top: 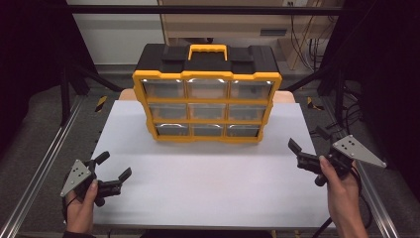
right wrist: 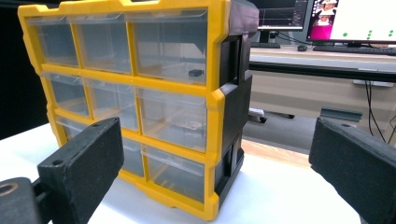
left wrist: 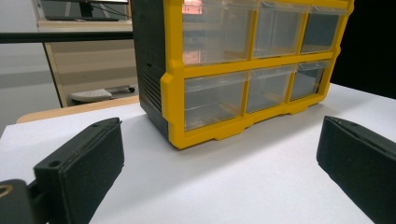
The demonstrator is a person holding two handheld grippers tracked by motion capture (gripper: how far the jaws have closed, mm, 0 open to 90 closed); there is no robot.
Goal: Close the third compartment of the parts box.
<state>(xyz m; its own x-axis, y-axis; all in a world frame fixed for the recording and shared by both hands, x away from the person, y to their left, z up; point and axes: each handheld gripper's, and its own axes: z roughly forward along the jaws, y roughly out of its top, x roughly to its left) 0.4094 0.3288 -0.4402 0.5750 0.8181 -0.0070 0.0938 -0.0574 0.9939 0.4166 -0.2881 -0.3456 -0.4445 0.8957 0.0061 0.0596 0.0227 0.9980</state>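
White surface [top: 208, 183] is seen carrying a yellow-and-black plastic organiser with nine clear drawers [top: 207, 101], placed upright at the far middle. It lies forward of both tongs, about equally near. Left tongs [top: 115, 171] and right tongs [top: 306, 142] are held wide apart, nothing gripped or touched.

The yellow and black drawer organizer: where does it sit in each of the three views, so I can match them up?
High view: the drawer organizer stands upright at the table's far middle, drawers facing the person.
Left gripper view: it fills the upper centre and right, seen from its left corner, black side wall at left.
Right gripper view: it fills the left and centre, black side wall at right.
Shared landmark: its yellow front frame around clear drawers.
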